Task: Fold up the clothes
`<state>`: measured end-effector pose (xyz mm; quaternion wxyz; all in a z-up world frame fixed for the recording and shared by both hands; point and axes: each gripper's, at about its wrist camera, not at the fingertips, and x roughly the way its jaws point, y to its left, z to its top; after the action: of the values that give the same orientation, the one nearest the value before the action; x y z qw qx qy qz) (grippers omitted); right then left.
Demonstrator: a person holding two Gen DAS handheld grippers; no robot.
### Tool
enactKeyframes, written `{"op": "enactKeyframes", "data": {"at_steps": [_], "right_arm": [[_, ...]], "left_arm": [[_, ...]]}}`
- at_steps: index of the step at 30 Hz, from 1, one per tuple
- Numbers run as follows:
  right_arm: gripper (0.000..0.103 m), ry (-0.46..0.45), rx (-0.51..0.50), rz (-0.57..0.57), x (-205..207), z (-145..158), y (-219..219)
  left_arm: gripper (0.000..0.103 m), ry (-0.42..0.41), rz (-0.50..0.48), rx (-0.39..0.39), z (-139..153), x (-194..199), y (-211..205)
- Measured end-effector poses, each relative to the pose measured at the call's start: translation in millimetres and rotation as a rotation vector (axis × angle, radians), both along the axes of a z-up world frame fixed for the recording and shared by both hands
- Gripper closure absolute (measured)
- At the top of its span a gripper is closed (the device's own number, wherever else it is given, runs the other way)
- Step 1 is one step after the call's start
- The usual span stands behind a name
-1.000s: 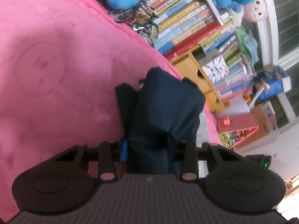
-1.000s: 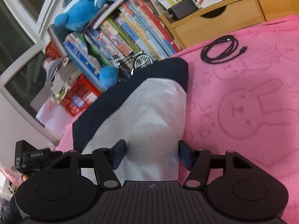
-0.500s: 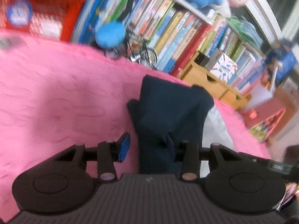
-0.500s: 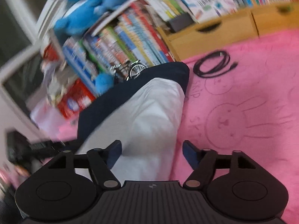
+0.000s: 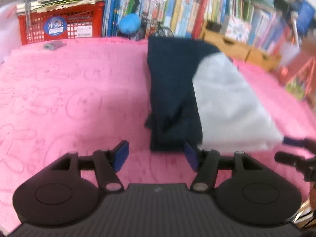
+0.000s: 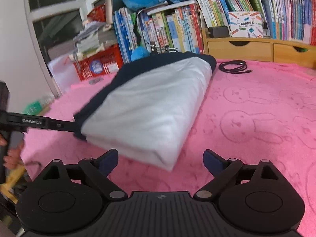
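We see the pink blanket [image 6: 256,108] spread over the desk, and on it the garment [image 6: 150,106], navy and white, lying as a compact folded bundle. Folding looks essentially done. Our left claw [image 5: 156,155] and right claw [image 6: 161,159] both gape wide, empty, just short of its near edge.

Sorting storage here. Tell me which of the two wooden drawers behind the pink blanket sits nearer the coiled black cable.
The left drawer, directly below the black charger. The cable lies right in front of it; the other drawer sits further right.
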<state>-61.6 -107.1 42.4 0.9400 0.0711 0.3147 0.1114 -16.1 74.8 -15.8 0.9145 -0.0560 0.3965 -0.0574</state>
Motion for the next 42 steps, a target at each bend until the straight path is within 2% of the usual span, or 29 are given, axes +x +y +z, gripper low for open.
{"op": "enactKeyframes", "data": {"at_steps": [3,6,9,11,14,22,42], "right_arm": [[0.007,0.003,-0.092,-0.023,-6.8,-6.0,11.8],[0.005,-0.009,-0.160,-0.018,-11.2,-10.9,22.6],[0.000,-0.037,-0.203,0.001,-15.5,-14.3,29.8],[0.000,-0.053,-0.228,0.011,-15.9,-15.1,34.2],[0.000,-0.054,-0.247,0.022,-11.9,-17.9,37.5],[0.000,-0.034,-0.209,0.027,-8.4,-21.4,33.5],[0.000,-0.006,-0.192,0.007,-1.4,-20.3,31.1]], "left_arm": [[0.041,0.012,-0.036,0.005,-7.6,-5.7,-10.2],[0.037,-0.020,-0.054,0.069,-12.5,-10.2,-21.7],[0.028,-0.038,-0.071,0.116,-16.1,-11.3,-31.0],[0.022,-0.043,-0.078,0.120,-17.8,-11.8,-34.2],[0.016,-0.046,-0.090,0.123,-20.1,-10.8,-37.1],[0.001,-0.052,-0.121,0.127,-25.3,-10.5,-42.1],[0.000,0.001,-0.094,0.140,-23.5,-0.4,-48.7]]}}
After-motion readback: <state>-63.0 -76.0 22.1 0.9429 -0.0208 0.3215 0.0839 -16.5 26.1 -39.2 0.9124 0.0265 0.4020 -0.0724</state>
